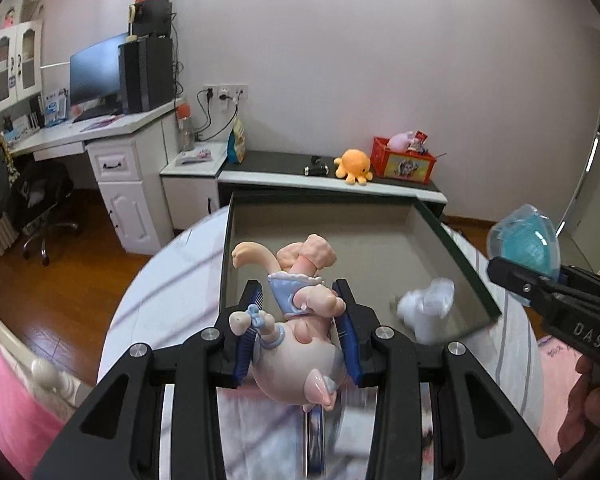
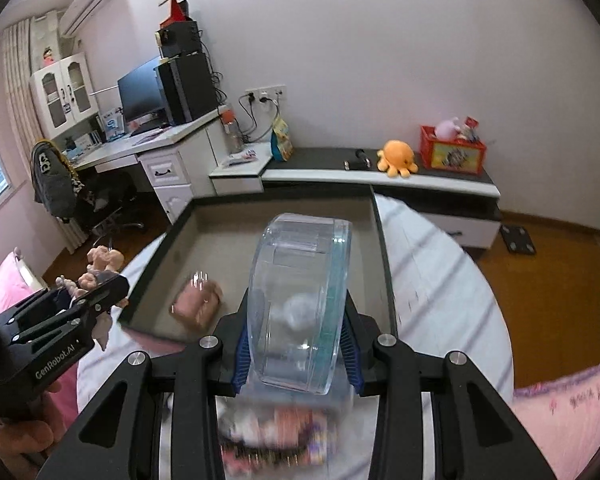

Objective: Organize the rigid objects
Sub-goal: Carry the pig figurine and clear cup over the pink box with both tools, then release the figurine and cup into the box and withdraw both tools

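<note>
Gripping a pale pink doll figure (image 1: 300,332) between its blue pads, the left gripper (image 1: 300,308) hangs above the near left corner of a shallow dark-rimmed tray (image 1: 452,248) that sits on a striped bedsheet (image 1: 160,300); the figure lies tilted, legs toward the tray, head toward the camera. Inside the tray, the right wrist view shows a blurred pinkish object (image 2: 198,304) on the left, and the left wrist view shows a blurred white object (image 1: 428,308) near the right rim. Further right, the right gripper (image 2: 298,344) pinches a clear plastic case with a teal side (image 2: 300,300), held upright on edge above the tray's near edge. Behind the tray, a low cabinet (image 1: 280,160) carries an orange octopus plush (image 1: 354,166) and a red box (image 1: 404,162).
</note>
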### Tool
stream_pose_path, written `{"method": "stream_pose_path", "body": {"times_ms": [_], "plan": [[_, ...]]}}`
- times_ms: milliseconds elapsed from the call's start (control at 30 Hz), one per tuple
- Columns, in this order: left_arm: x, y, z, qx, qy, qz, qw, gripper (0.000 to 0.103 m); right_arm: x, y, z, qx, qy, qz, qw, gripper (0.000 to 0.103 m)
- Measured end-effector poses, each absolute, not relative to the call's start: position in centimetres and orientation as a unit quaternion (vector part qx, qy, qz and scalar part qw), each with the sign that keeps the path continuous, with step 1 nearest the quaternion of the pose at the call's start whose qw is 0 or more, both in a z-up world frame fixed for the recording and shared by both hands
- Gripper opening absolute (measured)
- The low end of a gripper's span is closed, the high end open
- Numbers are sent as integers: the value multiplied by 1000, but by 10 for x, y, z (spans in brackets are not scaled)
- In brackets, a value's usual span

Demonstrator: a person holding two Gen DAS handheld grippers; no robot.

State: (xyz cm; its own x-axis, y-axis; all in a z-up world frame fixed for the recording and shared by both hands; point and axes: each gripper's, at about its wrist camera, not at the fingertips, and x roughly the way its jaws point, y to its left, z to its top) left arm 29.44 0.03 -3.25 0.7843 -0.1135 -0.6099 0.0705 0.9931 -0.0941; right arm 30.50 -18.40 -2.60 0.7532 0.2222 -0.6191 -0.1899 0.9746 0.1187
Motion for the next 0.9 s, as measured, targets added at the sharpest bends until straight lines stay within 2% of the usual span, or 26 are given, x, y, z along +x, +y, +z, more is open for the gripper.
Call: {"method": "stream_pose_path", "body": {"times_ms": [200, 400, 767, 800, 867, 900], "plan": [[350, -4, -35, -38, 332, -52, 941, 37, 365, -173, -29, 12, 350, 115, 930, 38], [414, -14, -56, -29, 371, -55, 927, 37, 420, -168, -59, 19, 397, 117, 910, 38], [457, -31, -89, -5, 443, -65, 894, 37, 460, -169, -100, 16, 466, 106, 878, 39], [458, -33, -91, -2, 448, -67, 891, 39, 460, -169, -98, 16, 466, 106, 878, 39], [458, -31, -91, 0, 449, -62, 891, 60, 458, -168, -96, 15, 466, 102, 879, 41], [456, -30, -89, 0, 445, -54, 894, 70, 456, -167, -95, 13, 467, 101, 879, 47]]}}
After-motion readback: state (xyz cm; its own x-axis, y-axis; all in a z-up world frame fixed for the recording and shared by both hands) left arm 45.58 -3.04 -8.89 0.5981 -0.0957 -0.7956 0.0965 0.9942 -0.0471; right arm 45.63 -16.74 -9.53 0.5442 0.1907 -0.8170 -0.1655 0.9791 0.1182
